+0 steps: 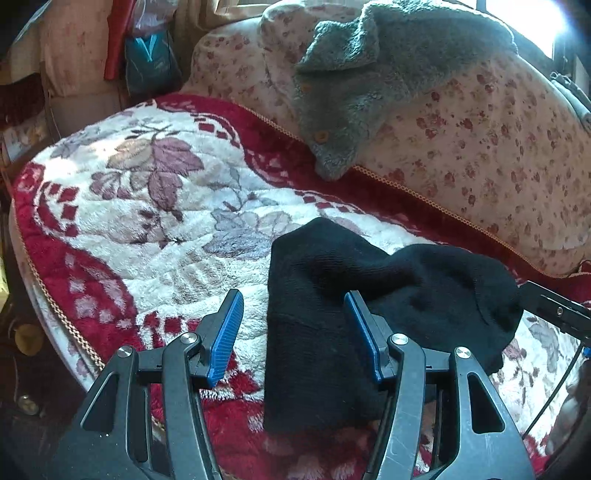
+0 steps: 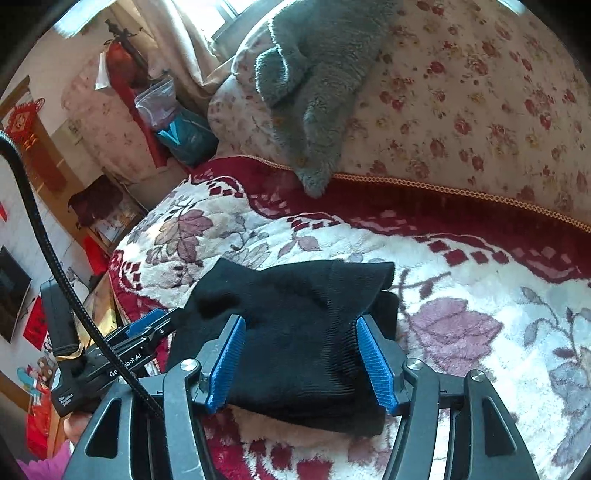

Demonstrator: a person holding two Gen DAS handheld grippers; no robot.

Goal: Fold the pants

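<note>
Black pants (image 2: 295,343), folded, lie beneath both claws: left claw (image 1: 293,332) and right claw (image 2: 301,354) wide, nothing held. Risk: fold snagged and undone on withdrawal.

Plush red-and-white floral blanket (image 1: 155,206) was spread near; floral quilt (image 1: 498,155) was heaped far right; sunlit window (image 1: 524,14) behind.

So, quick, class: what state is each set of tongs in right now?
Left tongs: open, holding nothing; the black pants lie under them.
Right tongs: open over the folded pants, not gripping them.
</note>
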